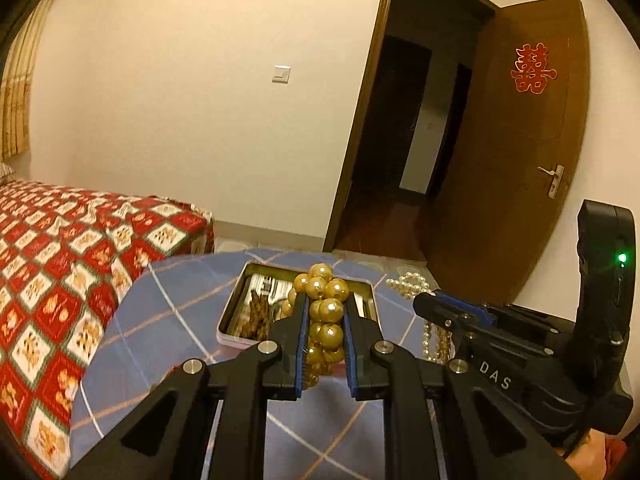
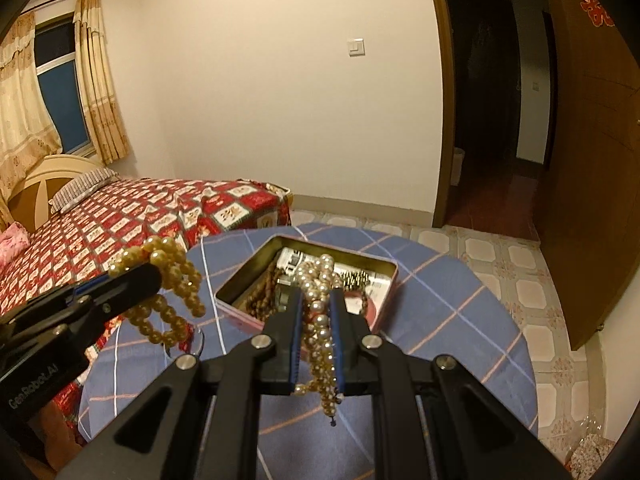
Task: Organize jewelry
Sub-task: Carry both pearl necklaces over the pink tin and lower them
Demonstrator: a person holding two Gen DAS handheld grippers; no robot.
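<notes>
While both grippers hover above the open tin (image 2: 386, 270), left gripper (image 1: 325, 312) fingers pinch a gold bead strand (image 1: 326, 292), right gripper (image 2: 316, 312) fingers a pearl strand (image 2: 320, 320); several pieces lie inside the tin, these two remain unplaced.

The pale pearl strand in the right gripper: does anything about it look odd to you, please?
Yes. The pale pearl strand is bunched between the right gripper's pads, and a loose thread end dangles below, apparently unfastened or broken.

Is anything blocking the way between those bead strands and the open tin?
Nothing visible does. The left gripper holds the gold beads, the right gripper the pearl strand, both above the lidless tin.
</notes>
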